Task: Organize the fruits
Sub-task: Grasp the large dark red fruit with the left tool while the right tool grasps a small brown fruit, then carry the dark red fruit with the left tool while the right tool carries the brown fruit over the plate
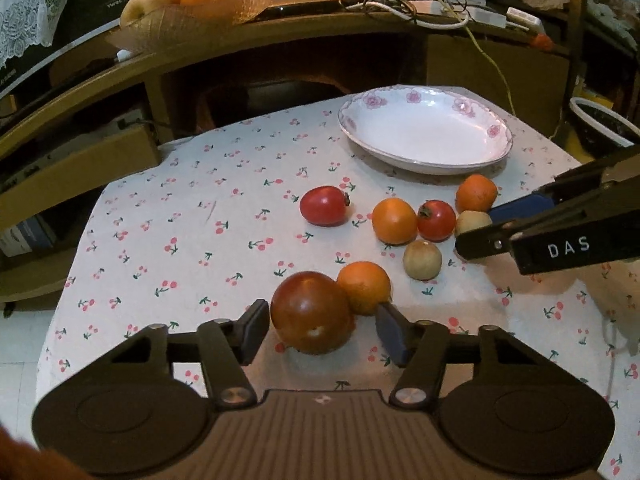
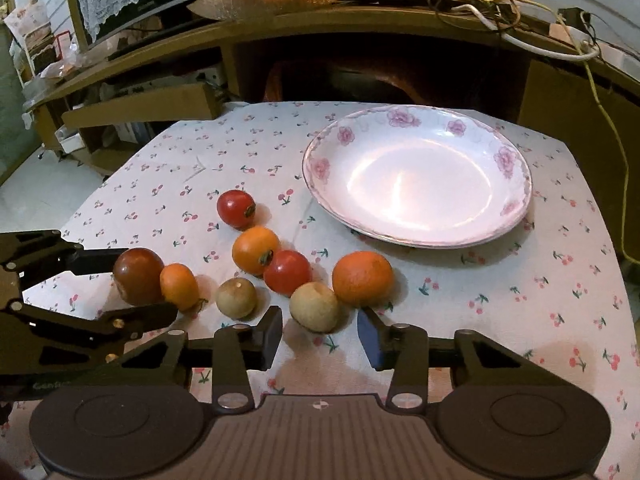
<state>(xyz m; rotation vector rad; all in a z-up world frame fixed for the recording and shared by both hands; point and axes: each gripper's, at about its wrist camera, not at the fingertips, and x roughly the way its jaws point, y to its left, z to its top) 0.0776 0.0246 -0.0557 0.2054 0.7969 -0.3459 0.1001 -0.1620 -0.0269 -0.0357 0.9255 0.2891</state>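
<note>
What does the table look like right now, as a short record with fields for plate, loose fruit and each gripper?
plate: empty, on the far right of the cloth
loose fruit: eight on the cloth, none on the plate
left gripper: open, either side of the dark red fruit, pads not touching it
right gripper: open, either side of the tan fruit next to the mandarin, pads not touching it
shelf: bowl with more fruit, behind the table

Both tongs tilted down low: left tongs (image 1: 322, 330) part open, right tongs (image 2: 320, 336) part open too, pads not pressing anything.
</note>
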